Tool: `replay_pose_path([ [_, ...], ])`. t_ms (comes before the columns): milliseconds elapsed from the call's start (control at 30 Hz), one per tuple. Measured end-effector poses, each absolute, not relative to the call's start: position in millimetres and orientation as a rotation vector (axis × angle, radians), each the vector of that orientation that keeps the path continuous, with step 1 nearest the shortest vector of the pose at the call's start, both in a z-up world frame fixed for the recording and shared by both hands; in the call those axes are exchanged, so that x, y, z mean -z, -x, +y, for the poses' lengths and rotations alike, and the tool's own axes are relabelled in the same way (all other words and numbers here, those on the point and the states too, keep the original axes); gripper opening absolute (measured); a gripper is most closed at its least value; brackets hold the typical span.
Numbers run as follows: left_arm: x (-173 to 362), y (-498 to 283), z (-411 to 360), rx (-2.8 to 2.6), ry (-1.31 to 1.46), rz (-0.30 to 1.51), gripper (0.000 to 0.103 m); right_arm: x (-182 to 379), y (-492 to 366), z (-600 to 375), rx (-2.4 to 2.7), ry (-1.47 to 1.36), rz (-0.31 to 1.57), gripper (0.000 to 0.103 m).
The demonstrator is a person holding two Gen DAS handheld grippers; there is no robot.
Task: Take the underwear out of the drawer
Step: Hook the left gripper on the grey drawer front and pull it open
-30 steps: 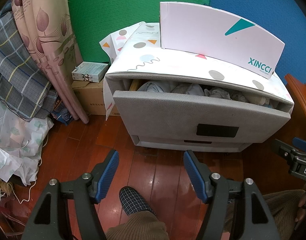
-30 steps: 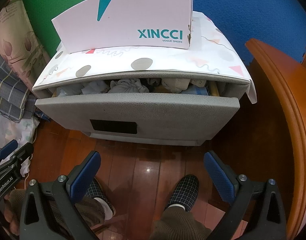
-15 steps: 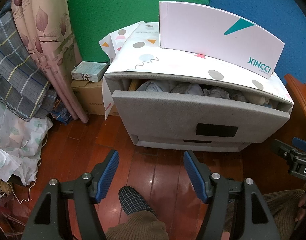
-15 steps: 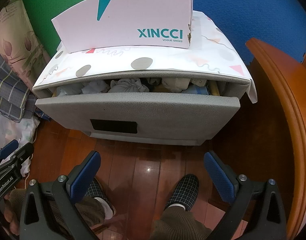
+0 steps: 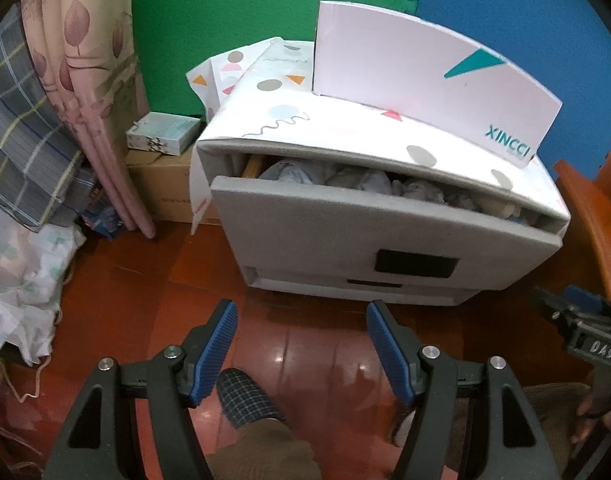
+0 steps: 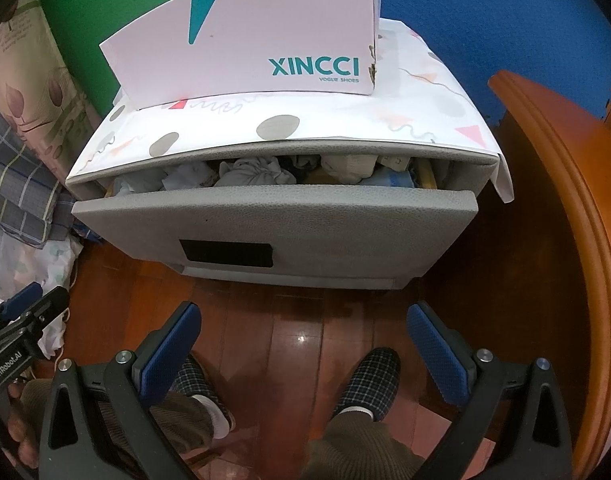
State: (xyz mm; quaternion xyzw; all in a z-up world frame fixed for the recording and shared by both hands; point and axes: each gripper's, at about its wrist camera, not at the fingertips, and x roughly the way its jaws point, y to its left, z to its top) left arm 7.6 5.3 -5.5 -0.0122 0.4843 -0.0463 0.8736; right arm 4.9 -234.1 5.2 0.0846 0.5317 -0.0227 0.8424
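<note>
A grey drawer (image 5: 325, 224) (image 6: 289, 220) of a small cabinet is pulled partly out. Crumpled pale grey, white and light blue underwear (image 5: 361, 182) (image 6: 257, 174) fills the gap under the cabinet top. My left gripper (image 5: 301, 340) hangs open above the wooden floor, well short of the drawer front, nothing between its blue pads. My right gripper (image 6: 305, 340) is open too, also over the floor in front of the drawer, and empty. Each gripper shows at the edge of the other's view.
A white XINCCI shoe box (image 6: 249, 44) stands on the patterned cabinet top (image 6: 345, 116). An orange wooden bed frame (image 6: 565, 200) curves along the right. Curtains, plaid cloth (image 5: 21, 128) and a cardboard box (image 5: 165, 196) crowd the left. The person's plaid slippers (image 6: 373, 376) rest on the floor below.
</note>
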Motion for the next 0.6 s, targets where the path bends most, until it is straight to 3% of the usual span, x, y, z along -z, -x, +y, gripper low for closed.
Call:
replay_pose_path([
  [600,15,-97,63,0.056,0.478,1.058,0.069,-7,-4,-255,0.039,-0.245,1.119,0.102],
])
